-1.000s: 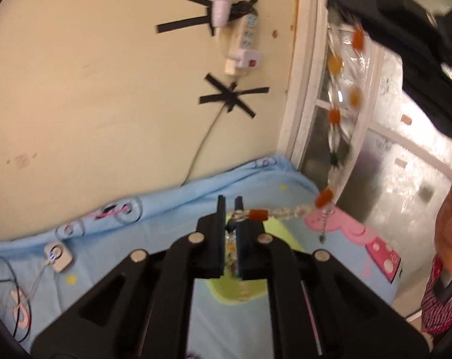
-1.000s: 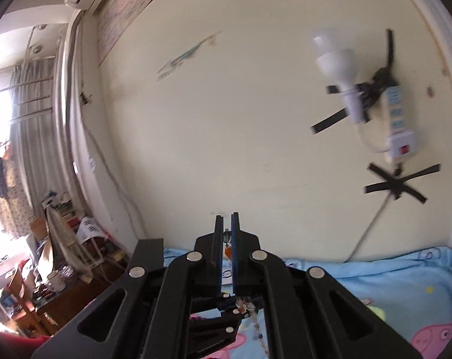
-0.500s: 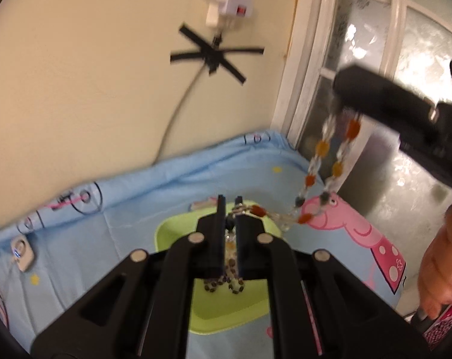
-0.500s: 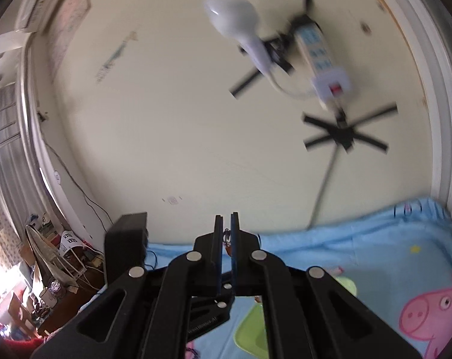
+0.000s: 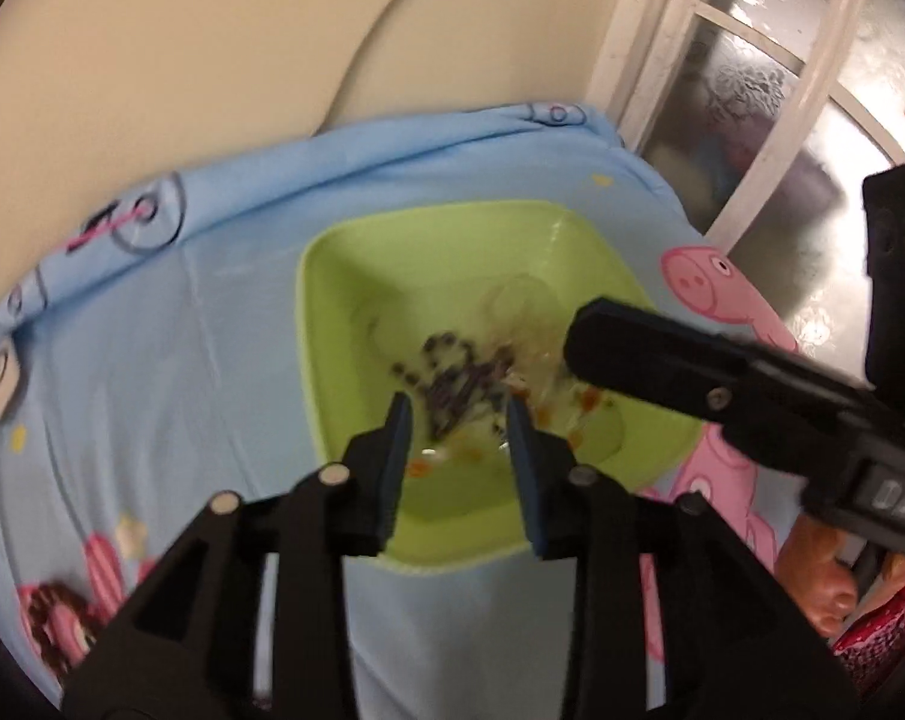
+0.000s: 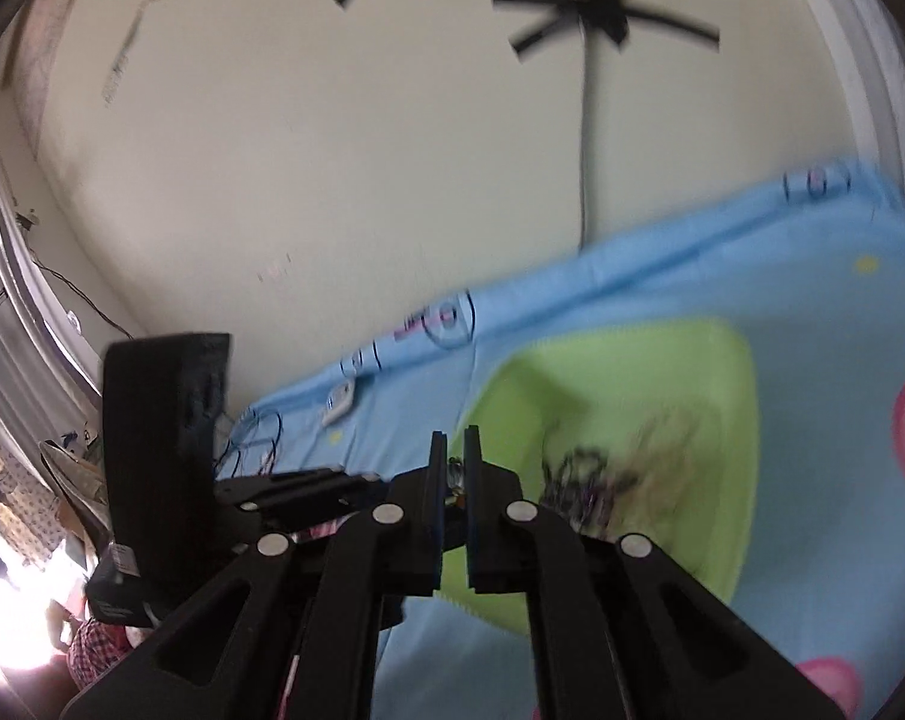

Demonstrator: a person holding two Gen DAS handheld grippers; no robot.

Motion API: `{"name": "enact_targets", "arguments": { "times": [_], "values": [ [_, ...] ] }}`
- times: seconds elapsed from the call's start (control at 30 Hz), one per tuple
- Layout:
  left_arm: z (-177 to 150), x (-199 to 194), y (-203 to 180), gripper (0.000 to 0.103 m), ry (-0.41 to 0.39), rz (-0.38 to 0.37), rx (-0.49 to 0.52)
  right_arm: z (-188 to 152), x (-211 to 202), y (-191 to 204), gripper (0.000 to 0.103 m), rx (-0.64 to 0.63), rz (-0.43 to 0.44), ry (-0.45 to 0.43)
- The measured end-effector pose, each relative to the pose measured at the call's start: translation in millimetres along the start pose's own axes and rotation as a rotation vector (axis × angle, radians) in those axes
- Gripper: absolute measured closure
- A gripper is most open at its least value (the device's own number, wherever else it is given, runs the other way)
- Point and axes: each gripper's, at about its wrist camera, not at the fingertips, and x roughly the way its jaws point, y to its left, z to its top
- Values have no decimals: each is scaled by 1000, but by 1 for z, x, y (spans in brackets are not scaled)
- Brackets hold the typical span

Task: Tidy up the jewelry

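While my left gripper (image 5: 458, 420) hangs over the green tray (image 5: 332, 252), its fingers have just been opening and now stand apart with nothing pinched between them. Down in that tray the jewelry sits in a heap: a dark beaded strand (image 5: 452, 372) tangled in the middle, and the orange-and-clear bead necklace (image 5: 572, 408) spilled beside it toward the near right corner, blurred but readable. Nothing of it touches my left fingers (image 5: 399, 438).

Over on the right, my right gripper (image 6: 455, 456) is closed tight, fingers together, and a small bit of beading shows pinched in the slit between them; what exactly it is I cannot tell. From the left wrist view that right gripper (image 5: 680, 360) reaches in low over the tray's right side, its tip just above the necklace.

The tray rests on a light blue cartoon-print sheet (image 5: 182, 360), close to the cream wall (image 5: 212, 60) and the white window frame (image 5: 656, 42).
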Motion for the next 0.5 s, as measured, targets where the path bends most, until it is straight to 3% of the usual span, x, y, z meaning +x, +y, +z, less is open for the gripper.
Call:
{"name": "enact_targets", "arguments": {
  "times": [0.07, 0.3, 0.4, 0.5],
  "values": [
    [-3, -13, 10, 72, -21, -15, -29, 0, -2, 5, 103, -5, 6, -8],
    [-21, -104, 52, 72, -215, -39, -122, 0, -21, 40, 103, -39, 64, -74],
    [-51, -140, 86, 72, -276, 36, -160, -11, -15, 52, 103, -50, 91, -50],
    [-86, -162, 130, 72, -276, 159, -233, -25, 6, 62, 103, -58, 105, 12]
  ]
}}
